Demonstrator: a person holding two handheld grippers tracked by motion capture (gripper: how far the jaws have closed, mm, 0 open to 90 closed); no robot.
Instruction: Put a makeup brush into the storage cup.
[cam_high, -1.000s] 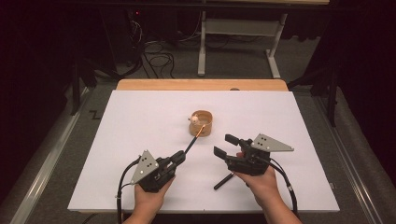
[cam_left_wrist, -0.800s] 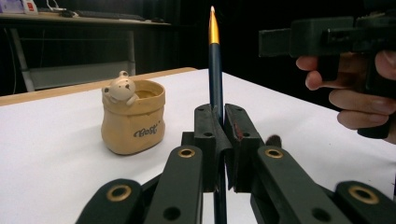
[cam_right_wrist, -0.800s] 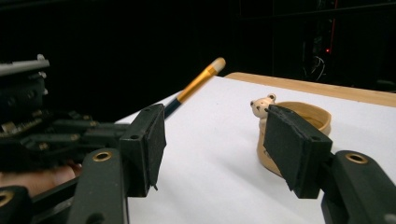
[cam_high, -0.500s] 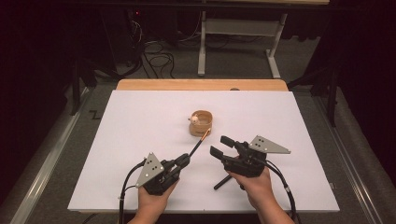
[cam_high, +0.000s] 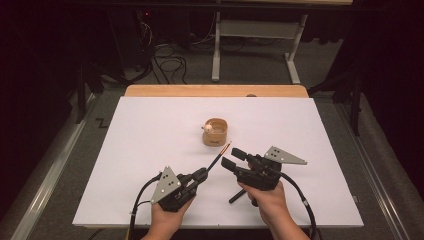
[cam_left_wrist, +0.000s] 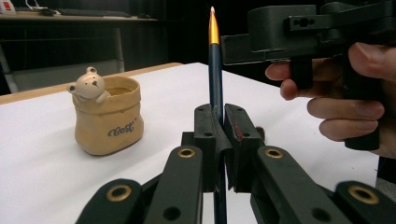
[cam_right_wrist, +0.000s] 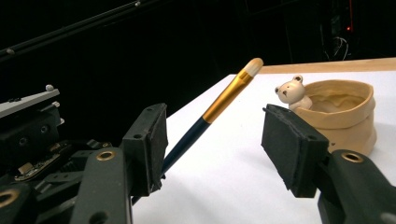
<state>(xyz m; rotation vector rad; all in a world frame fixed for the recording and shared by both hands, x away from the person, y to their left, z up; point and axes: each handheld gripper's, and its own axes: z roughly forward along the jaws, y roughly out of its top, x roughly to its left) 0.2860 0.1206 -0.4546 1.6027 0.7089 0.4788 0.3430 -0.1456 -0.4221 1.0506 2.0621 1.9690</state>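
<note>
My left gripper (cam_high: 202, 173) is shut on the dark blue handle of a paint brush (cam_high: 218, 155). The brush, with a gold ferrule and a pale tip, slants up toward a small tan pot with a bear figure (cam_high: 215, 131). In the left gripper view the brush (cam_left_wrist: 215, 70) rises straight out of the closed jaws of the left gripper (cam_left_wrist: 223, 126). My right gripper (cam_high: 232, 157) is open just right of the brush tip, and its jaws have just been closing. In the right gripper view the brush (cam_right_wrist: 219, 107) shows in the gap of the right gripper (cam_right_wrist: 219, 140), and neither pad touches it.
A white board (cam_high: 150, 130) covers the table, with a wooden strip (cam_high: 215, 91) along its far edge. A dark stick-like thing (cam_high: 236, 196) lies under the right hand. Beyond the table are a dark floor, cables and a stand's legs (cam_high: 295, 75).
The right gripper's jaws have narrowed and it has edged slightly left toward the brush tip. The left gripper still holds the brush in much the same place.
</note>
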